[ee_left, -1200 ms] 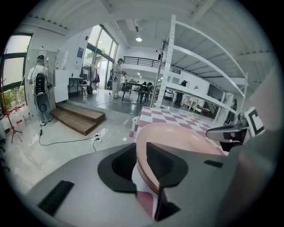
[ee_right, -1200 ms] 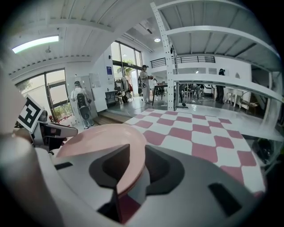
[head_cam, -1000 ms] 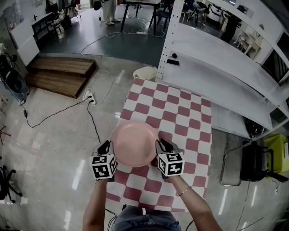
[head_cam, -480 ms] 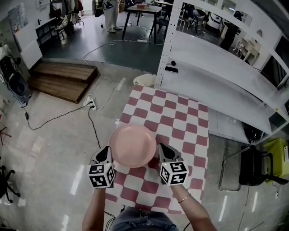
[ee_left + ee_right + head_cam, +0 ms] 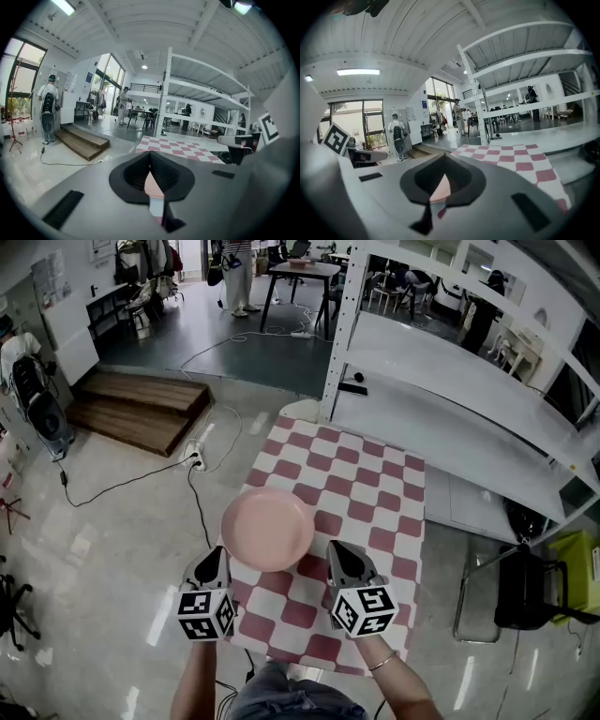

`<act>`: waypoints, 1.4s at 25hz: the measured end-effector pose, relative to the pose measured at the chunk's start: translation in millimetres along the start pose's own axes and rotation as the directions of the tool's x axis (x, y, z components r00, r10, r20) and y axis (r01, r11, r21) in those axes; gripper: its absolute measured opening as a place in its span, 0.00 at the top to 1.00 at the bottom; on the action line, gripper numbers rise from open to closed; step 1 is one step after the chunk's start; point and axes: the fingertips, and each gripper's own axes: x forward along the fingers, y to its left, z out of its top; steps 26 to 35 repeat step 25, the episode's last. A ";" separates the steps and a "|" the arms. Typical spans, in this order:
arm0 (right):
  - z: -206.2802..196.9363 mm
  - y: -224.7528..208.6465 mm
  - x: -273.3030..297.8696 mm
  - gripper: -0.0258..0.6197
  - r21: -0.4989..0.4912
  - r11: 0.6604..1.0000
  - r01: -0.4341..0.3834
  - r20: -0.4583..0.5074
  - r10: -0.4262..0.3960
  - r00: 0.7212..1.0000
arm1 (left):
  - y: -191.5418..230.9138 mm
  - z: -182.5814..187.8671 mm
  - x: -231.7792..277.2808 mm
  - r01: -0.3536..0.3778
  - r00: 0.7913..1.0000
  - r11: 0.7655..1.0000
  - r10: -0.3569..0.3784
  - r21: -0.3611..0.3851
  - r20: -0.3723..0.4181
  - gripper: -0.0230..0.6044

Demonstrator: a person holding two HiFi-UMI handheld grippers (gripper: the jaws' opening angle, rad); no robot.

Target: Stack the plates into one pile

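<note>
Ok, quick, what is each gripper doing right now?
Left gripper: closed, holding nothing.
Right gripper: closed, holding nothing.

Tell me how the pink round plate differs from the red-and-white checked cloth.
The pink round plate is one plain colour; the red-and-white checked cloth is patterned. The plate is round, the cloth rectangular. The plate is much smaller and sits by the cloth's left edge in the head view. Both lie flat.
</note>
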 end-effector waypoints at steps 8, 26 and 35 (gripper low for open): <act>5.2 17.7 -47.2 0.95 0.002 0.998 -0.059 0.056 0.059 0.997 | -28.0 2.1 -52.2 -0.020 0.999 1.000 0.020 0.011 0.048 0.94; 7.2 49.4 -114.5 0.95 -0.025 0.991 -0.130 0.120 0.132 0.984 | -69.0 -7.7 -121.3 -0.019 0.994 0.999 0.016 0.027 0.108 0.94; 7.2 49.4 -114.5 0.95 -0.025 0.991 -0.130 0.120 0.132 0.984 | -69.0 -7.7 -121.3 -0.019 0.994 0.999 0.016 0.027 0.108 0.94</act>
